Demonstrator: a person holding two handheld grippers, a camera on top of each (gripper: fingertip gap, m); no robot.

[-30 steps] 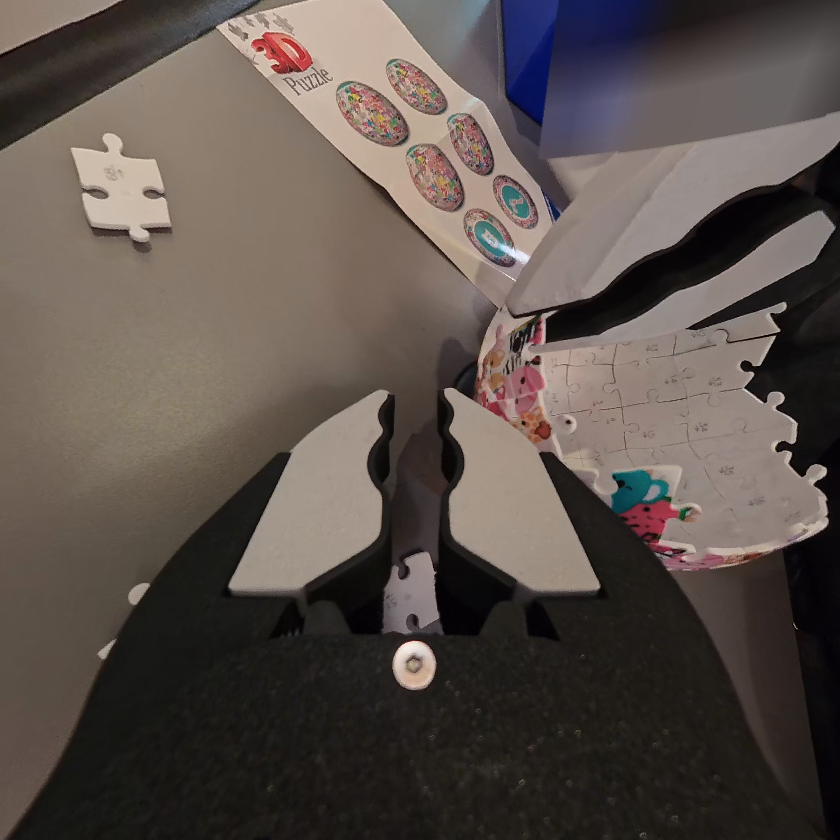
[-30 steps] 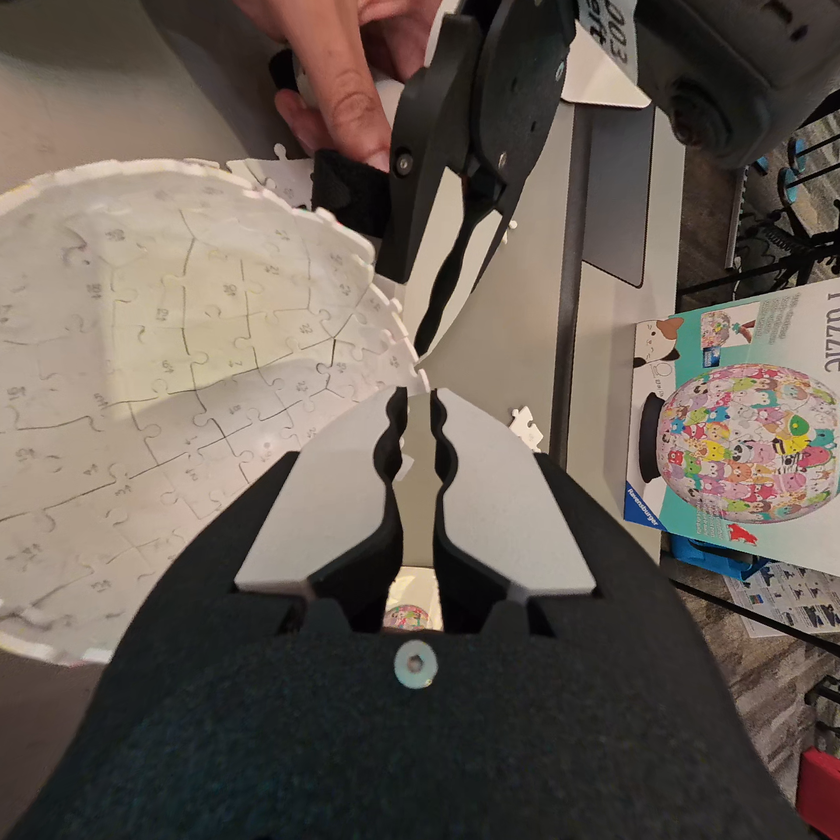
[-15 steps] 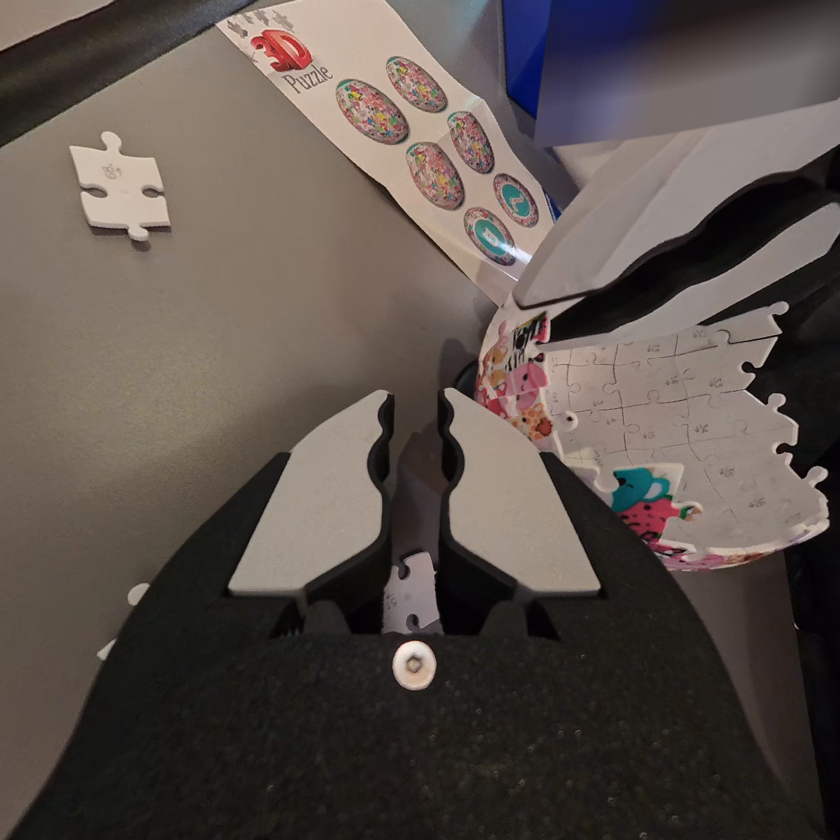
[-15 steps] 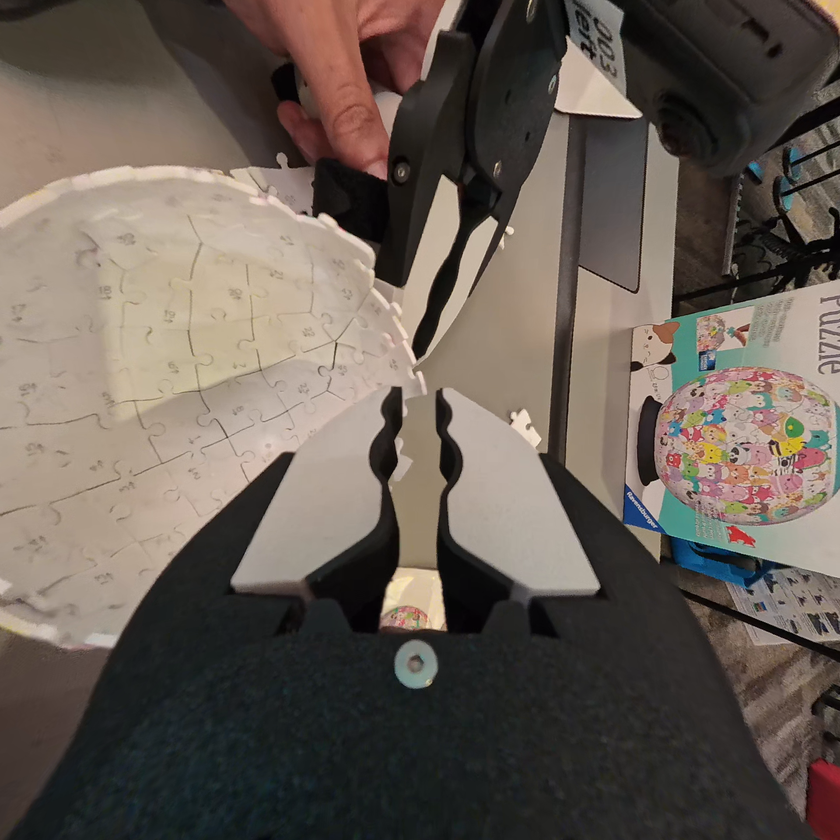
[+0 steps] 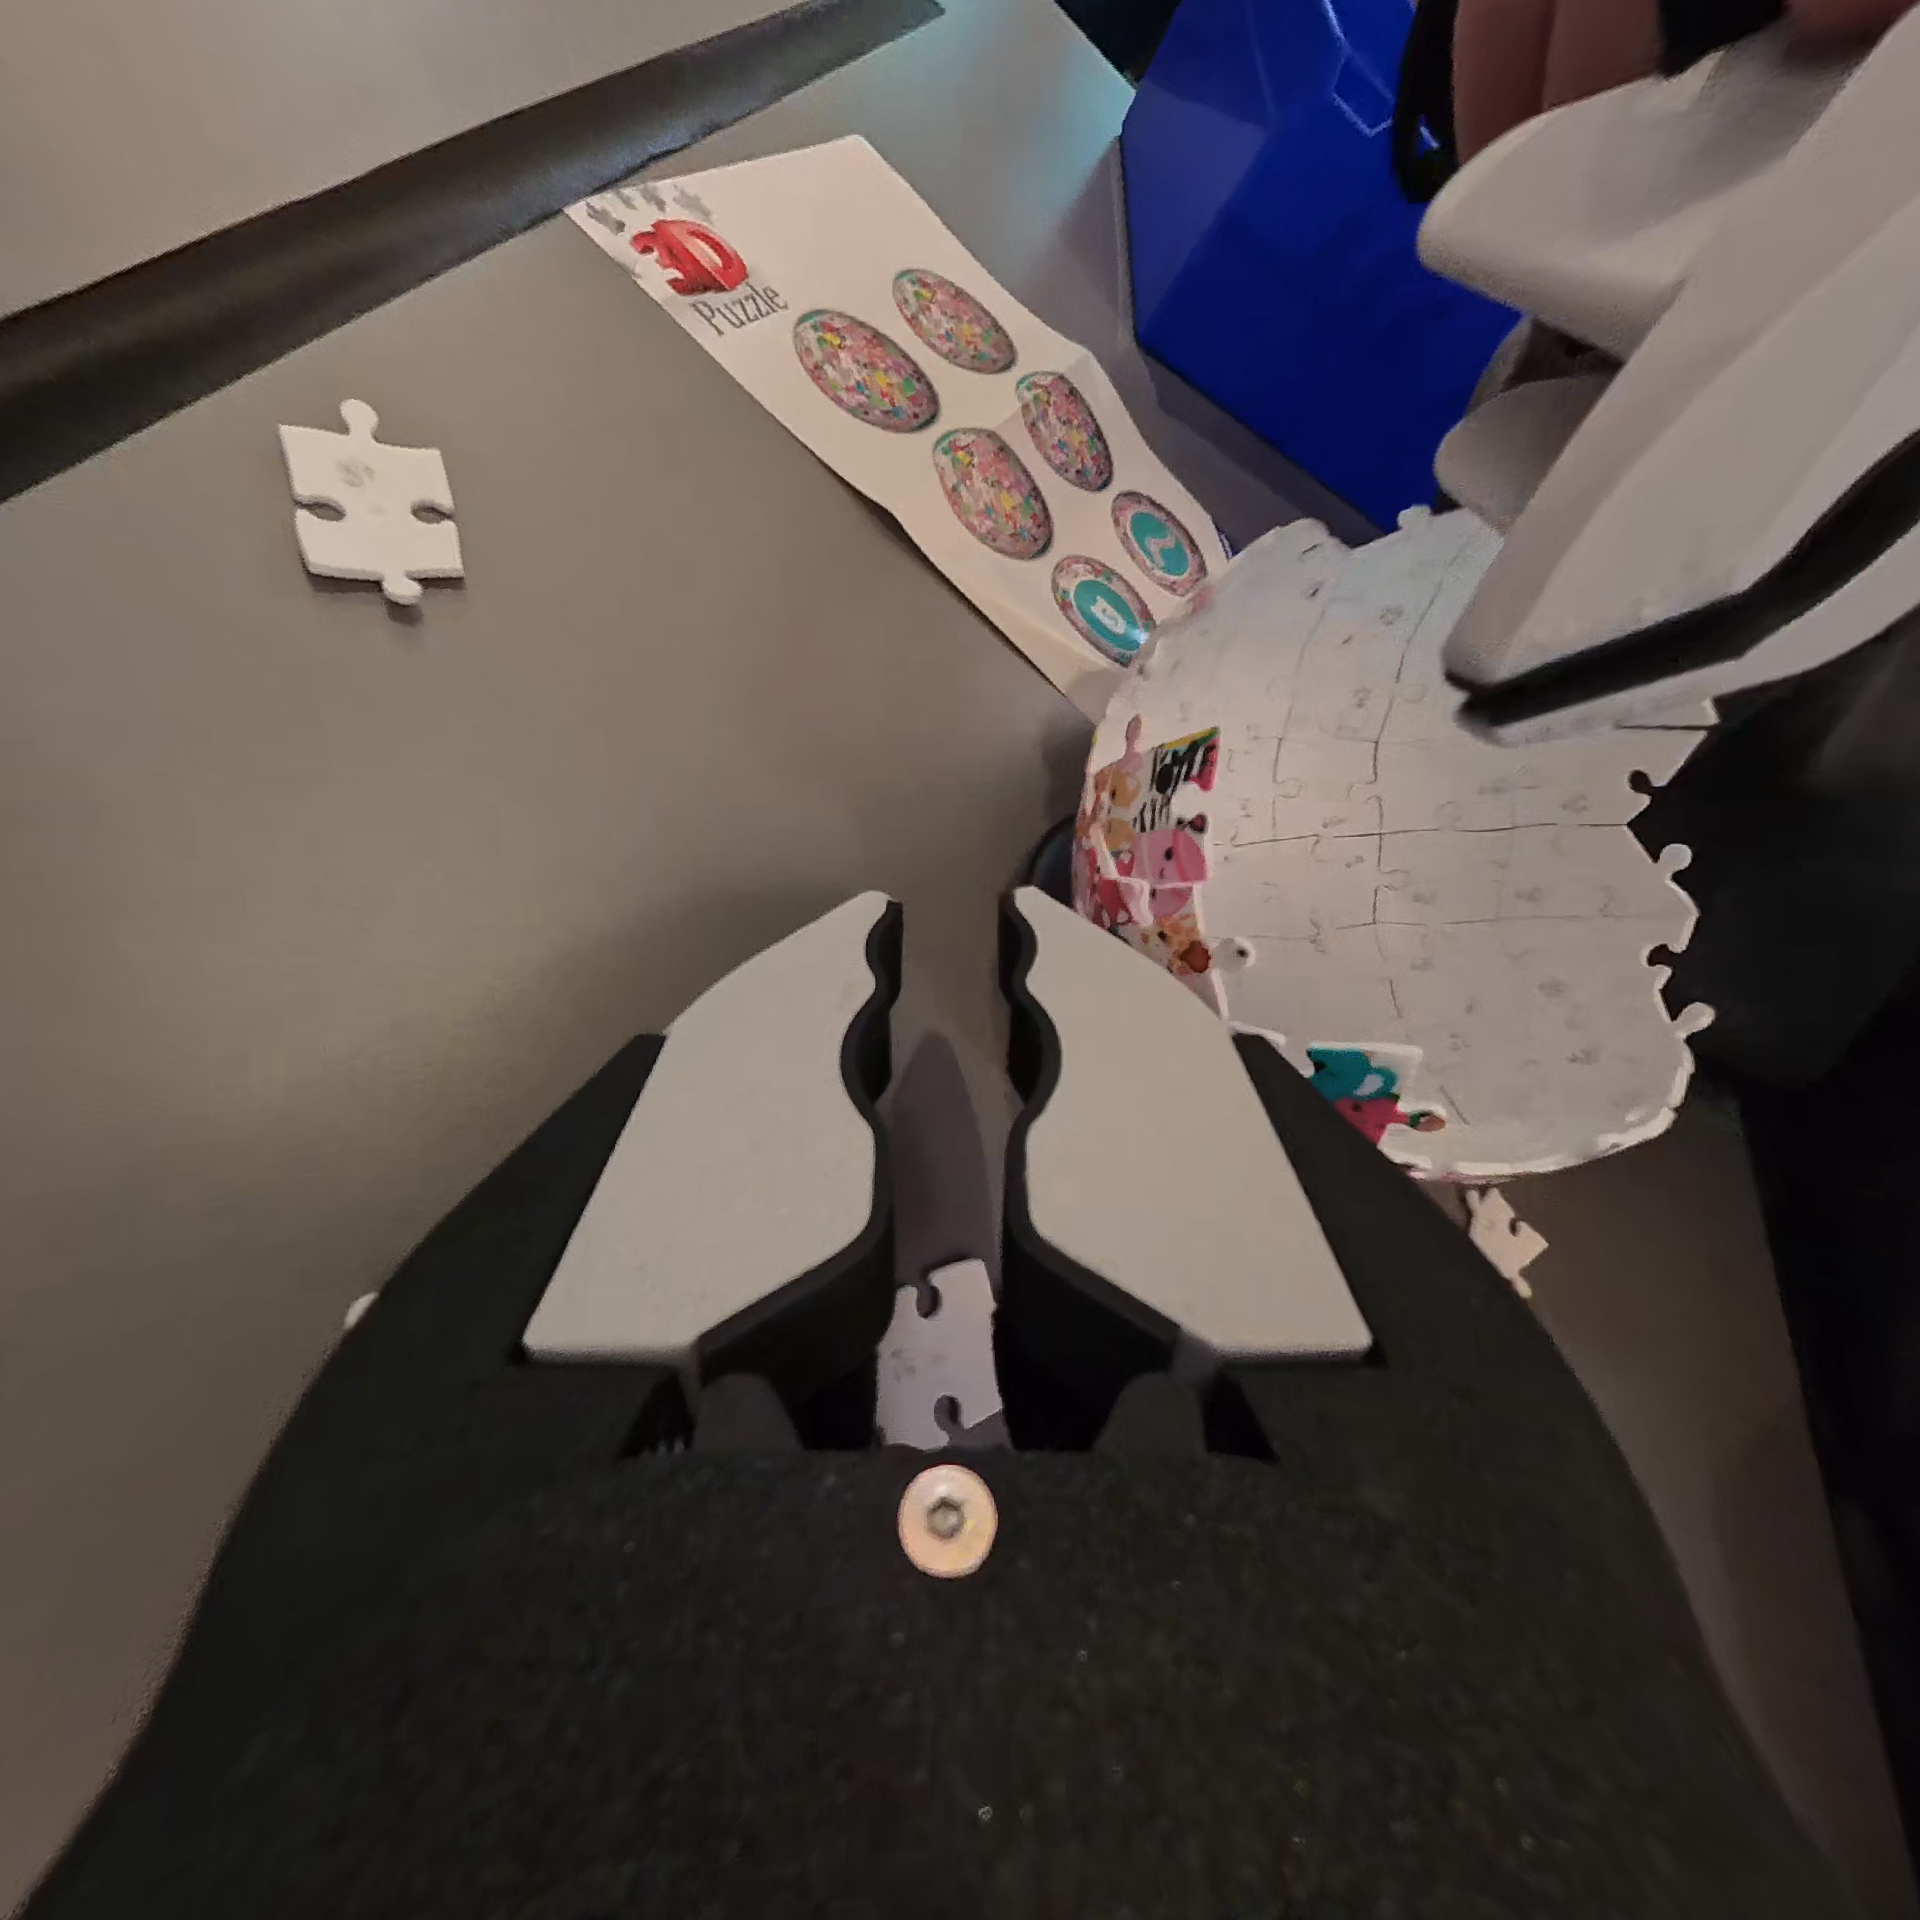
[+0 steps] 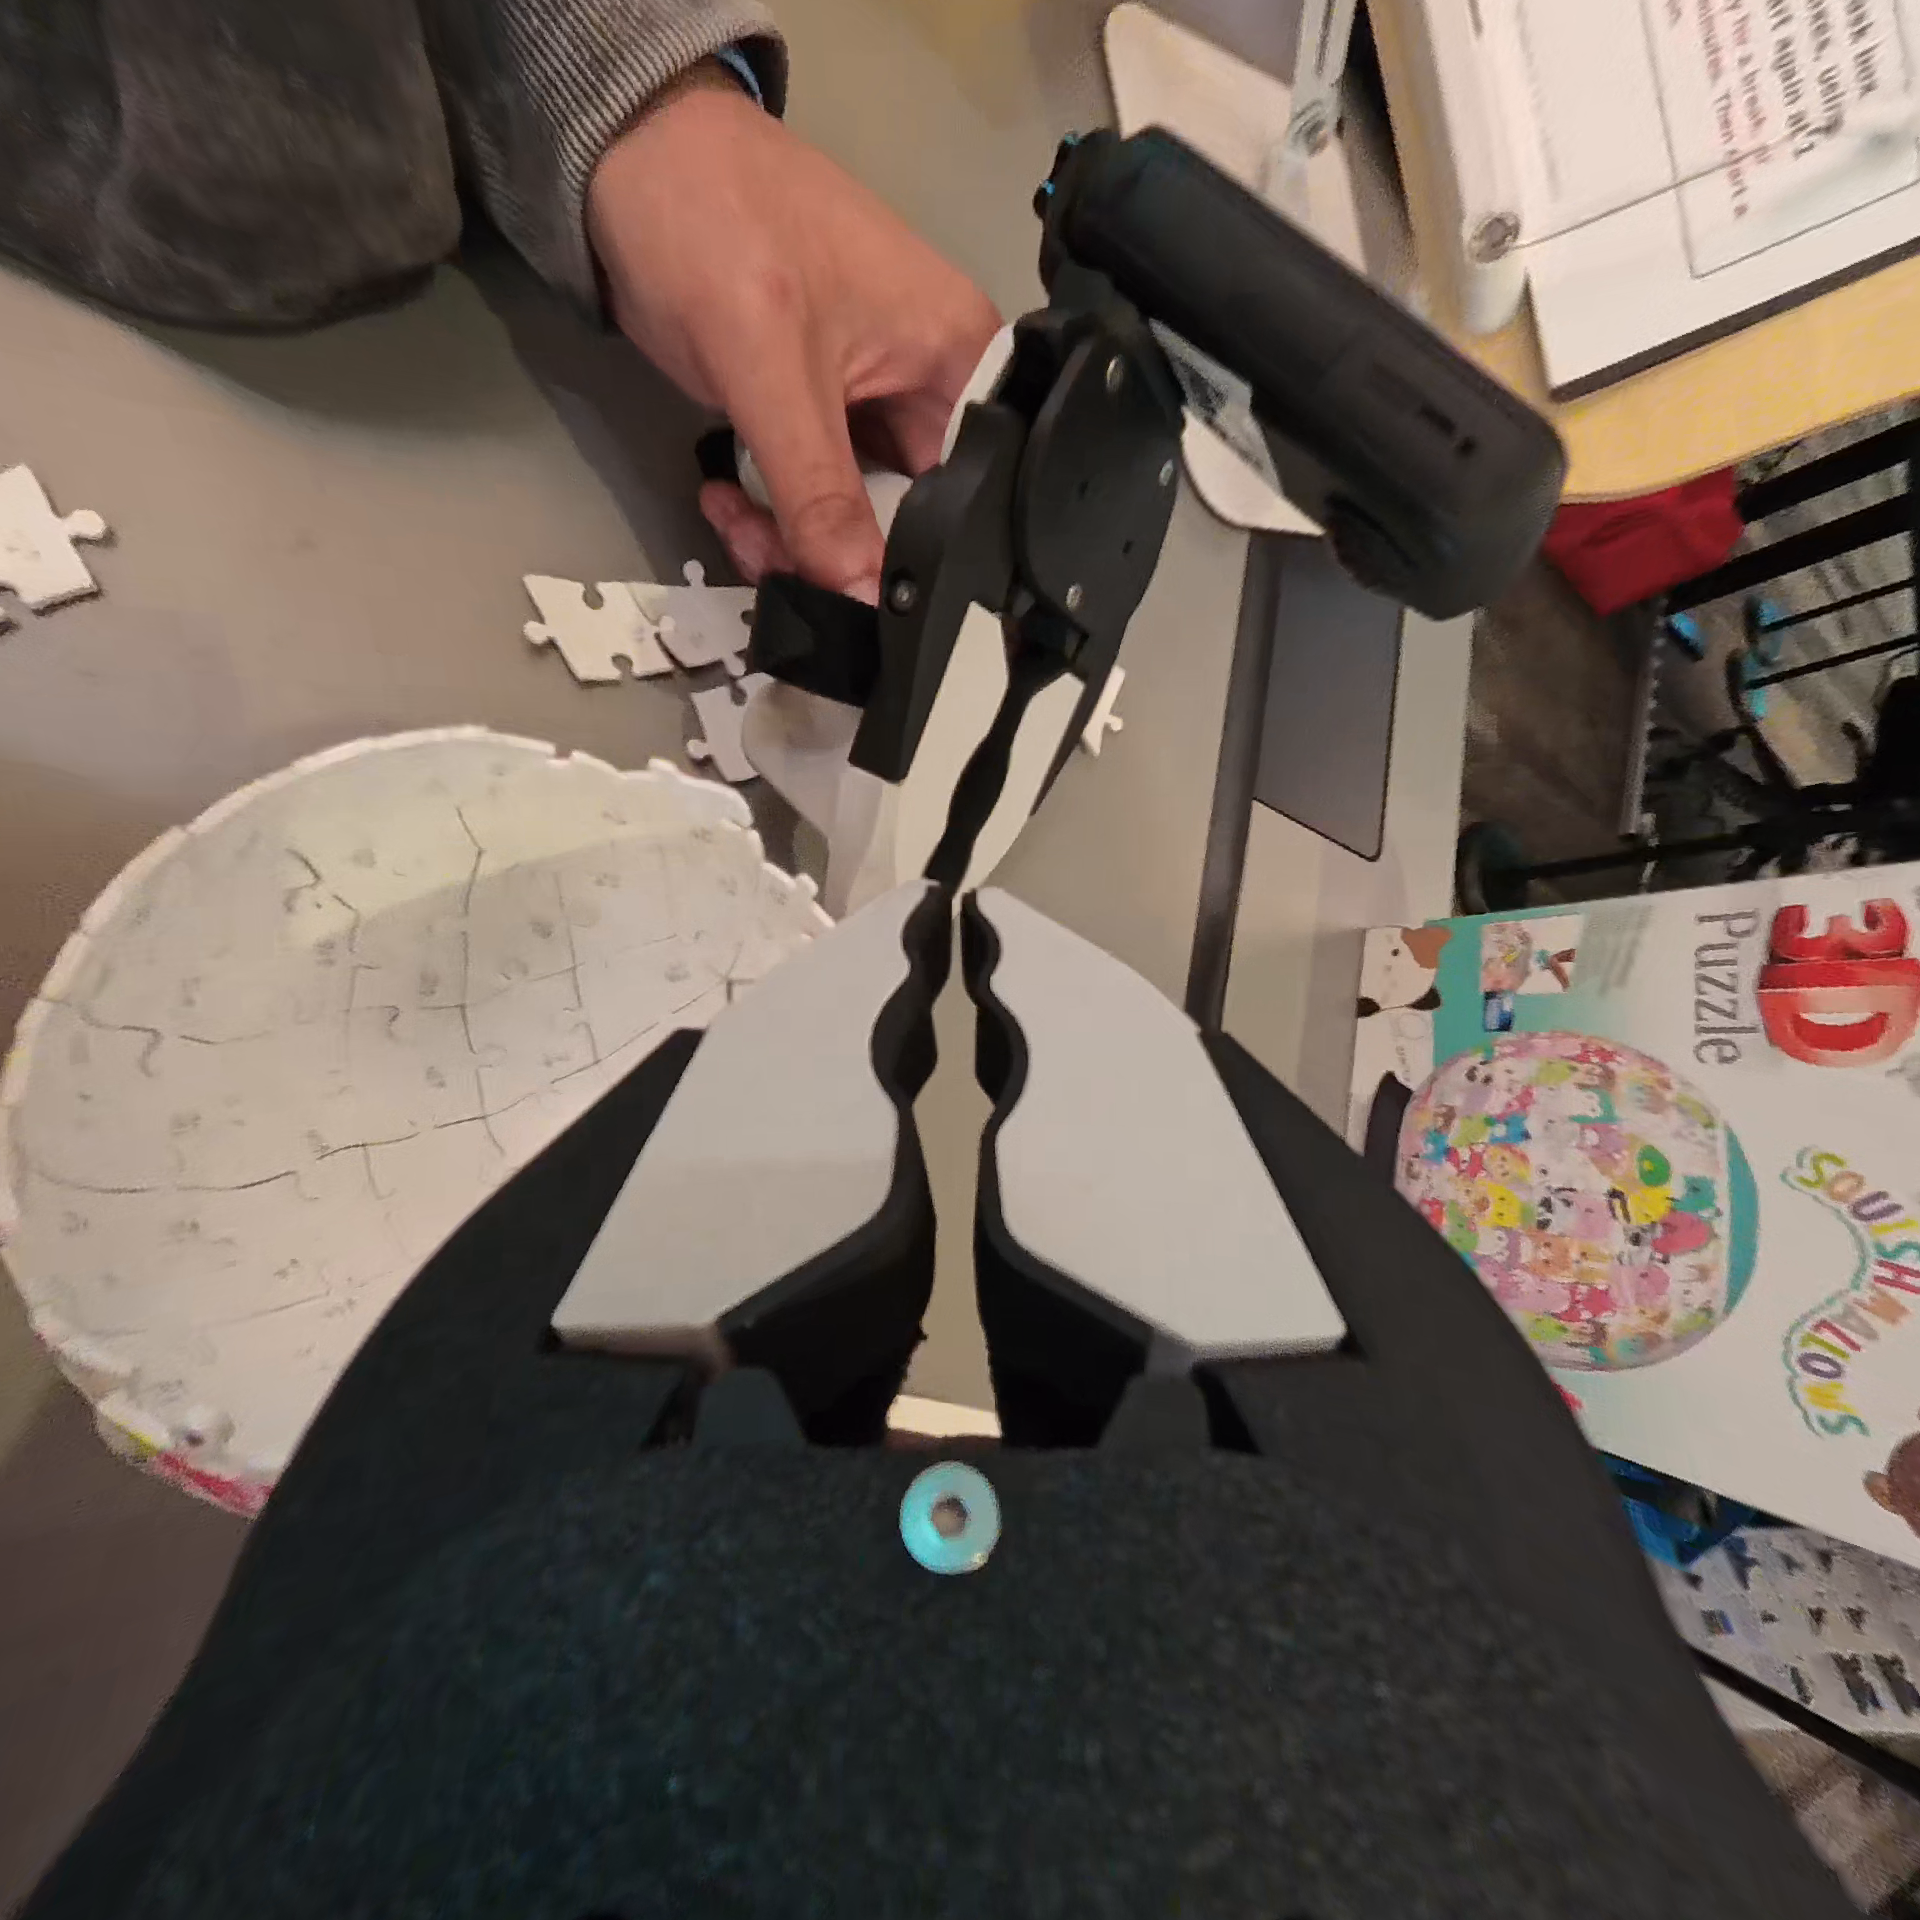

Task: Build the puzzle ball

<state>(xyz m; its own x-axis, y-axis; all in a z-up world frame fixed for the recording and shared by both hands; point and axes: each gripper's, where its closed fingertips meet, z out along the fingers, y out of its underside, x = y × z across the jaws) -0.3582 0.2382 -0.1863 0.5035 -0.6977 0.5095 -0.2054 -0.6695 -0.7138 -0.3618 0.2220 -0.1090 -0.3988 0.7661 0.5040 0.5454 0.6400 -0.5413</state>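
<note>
The half-built puzzle ball (image 5: 1455, 935) is an open white shell with a colourful outside, resting on the grey table (image 5: 520, 831). It also shows at the left of the right wrist view (image 6: 364, 1039). My left gripper (image 5: 948, 914) is beside the shell's left edge, shut on a white puzzle piece (image 5: 940, 1351) wedged deep between its fingers. It also shows in the right wrist view (image 6: 940, 868), held by a person's hand (image 6: 790, 312). My right gripper (image 6: 948, 906) is shut and looks empty. In the left wrist view its tips (image 5: 1465, 691) hover over the shell's upper rim.
A loose white piece (image 5: 369, 499) lies at the far left. Another piece (image 5: 1501, 1236) lies under the shell, and several pieces (image 6: 634, 623) lie near the hand. A picture leaflet (image 5: 935, 416) and a blue box (image 5: 1278, 260) are behind the ball. The puzzle box (image 6: 1662, 1195) lies right. The tips of one gripper are about 8 centimetres away from the tips of the other.
My right gripper has lifted back from the shell's rim and its jaws have closed further. The shell now shows more of its white inside. The left gripper still holds its piece.
</note>
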